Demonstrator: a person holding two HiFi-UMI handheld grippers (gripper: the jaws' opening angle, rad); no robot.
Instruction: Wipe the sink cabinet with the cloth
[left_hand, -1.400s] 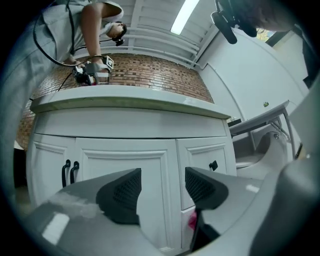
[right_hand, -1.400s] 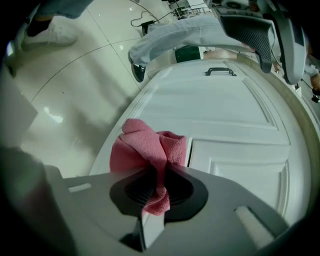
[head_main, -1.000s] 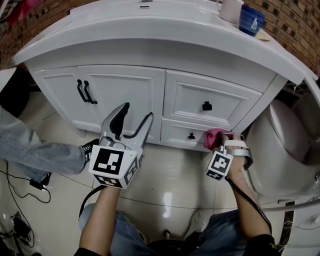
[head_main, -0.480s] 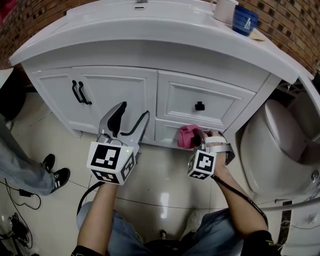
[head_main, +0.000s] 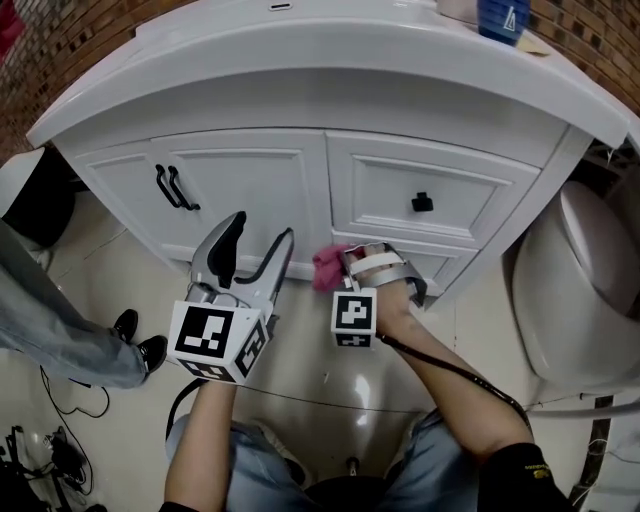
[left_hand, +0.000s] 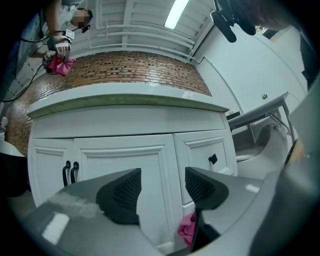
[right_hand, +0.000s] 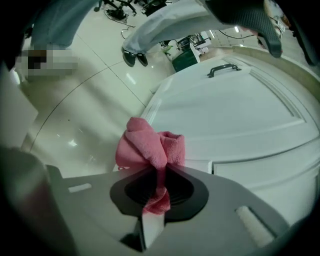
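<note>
In the head view, your right gripper (head_main: 345, 262) has carried the pink cloth (head_main: 328, 266) leftward along the foot of the sink cabinet (head_main: 250, 190). A second ago it sat under the lower drawer (head_main: 440, 265); now it sits at the seam beside the cabinet door (head_main: 262, 185). That looks like a wiping stroke on the bottom rail, with the door panels probably still to do. Your left gripper (head_main: 262, 232) has barely shifted and hovers in front of the door.

In the left gripper view, your jaws stand well apart with nothing between them, only the door beyond. The cloth peeks out low, beside the right jaw.

In the right gripper view, your jaws are clamped on the cloth's thin tail. The bunched wad bulges past the tips, against the cabinet's bottom edge just above the floor (right_hand: 75, 120). Its long axis runs along the jaws, with the wad leading.
</note>
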